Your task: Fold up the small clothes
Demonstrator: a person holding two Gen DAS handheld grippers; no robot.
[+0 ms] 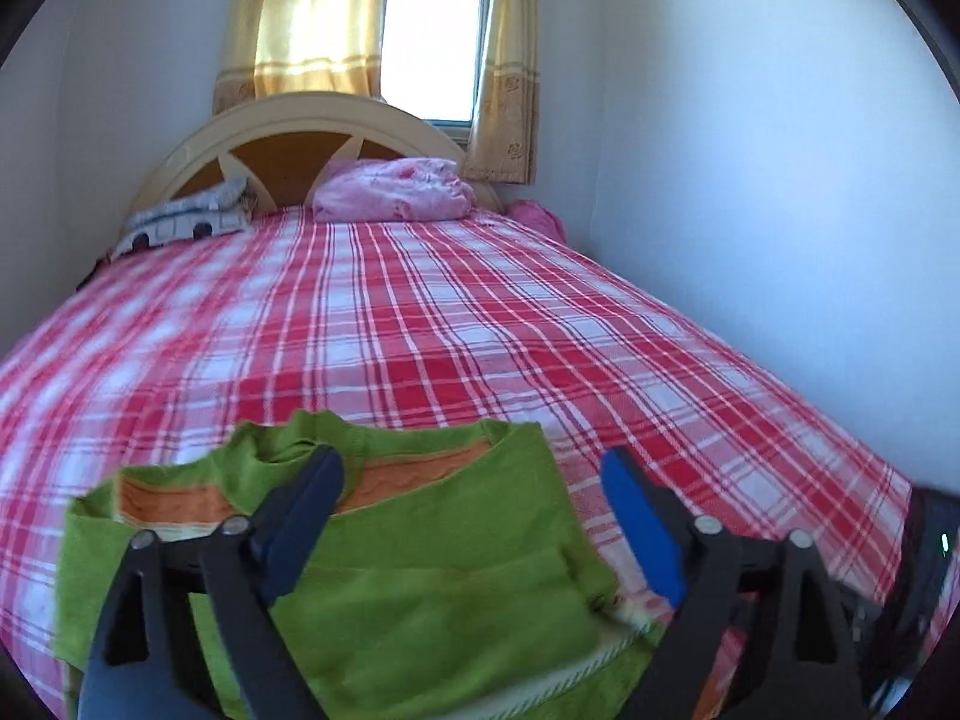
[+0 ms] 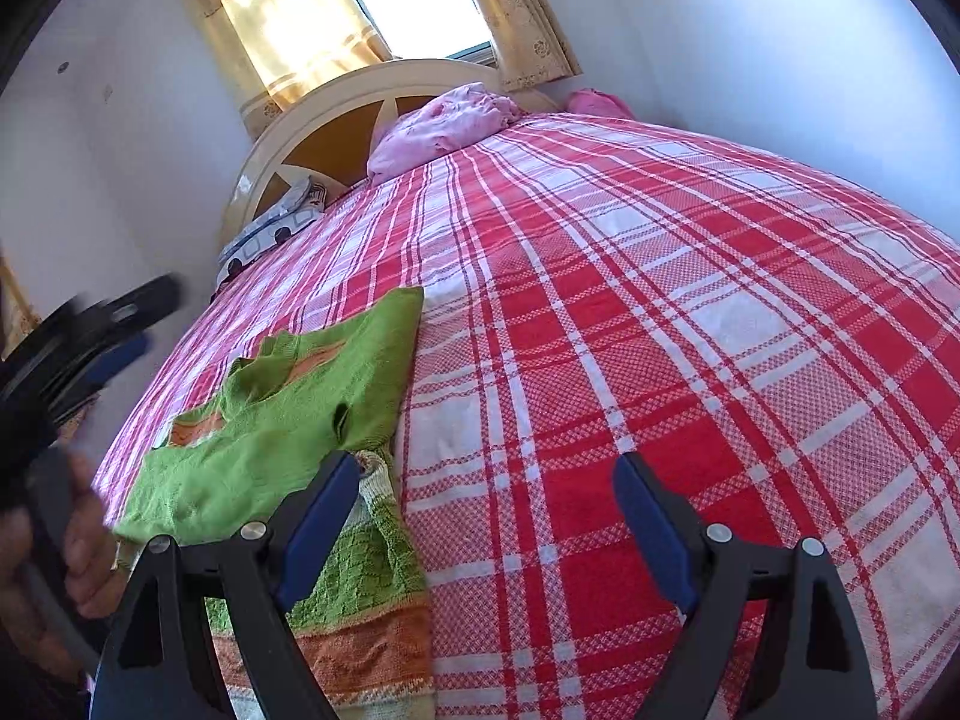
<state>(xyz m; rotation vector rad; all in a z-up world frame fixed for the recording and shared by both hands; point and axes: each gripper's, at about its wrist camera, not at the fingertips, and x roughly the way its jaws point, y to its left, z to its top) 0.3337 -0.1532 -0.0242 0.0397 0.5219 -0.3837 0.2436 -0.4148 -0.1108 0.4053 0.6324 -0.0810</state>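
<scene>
Left claw point(image 1: 474, 480): its blue-padded jaws stand wide apart with nothing pinched between them. It tilts down over the near part of the bed; one finger sits in front of the garment's neckline, the other over bare sheet.
Right claw point(image 2: 480, 492): also spread wide and holding nothing, angled down at the bed. Its left finger overlaps the garment's patterned edge in the picture, its right finger is over the sheet; I cannot tell whether either one touches the cloth.
Hand point(image 2: 78, 546): at the left edge of the right wrist view a person's hand wraps a dark handle, fingers curled around it. The left claw's tips show above it, blurred.
Small green knitted top with orange bands point(image 1: 420, 570): lies on the near part of the bed, partly doubled over, with a fold across the body and a sleeve bunched near the collar. In the right wrist view point(image 2: 288, 420) it lies left of that claw.
Red and white checked bedsheet point(image 1: 480, 312): covers the bed, mostly flat.
Far end: a crumpled pink bundle of cloth point(image 1: 396, 189) and a grey-white printed cloth point(image 1: 180, 219) sit by the cream arched headboard point(image 1: 300, 120), below a window with yellow curtains point(image 1: 312, 18).
Hard to see: the claw frames hide the top's near hem, and the left side of the sheet is smeared by blur.
</scene>
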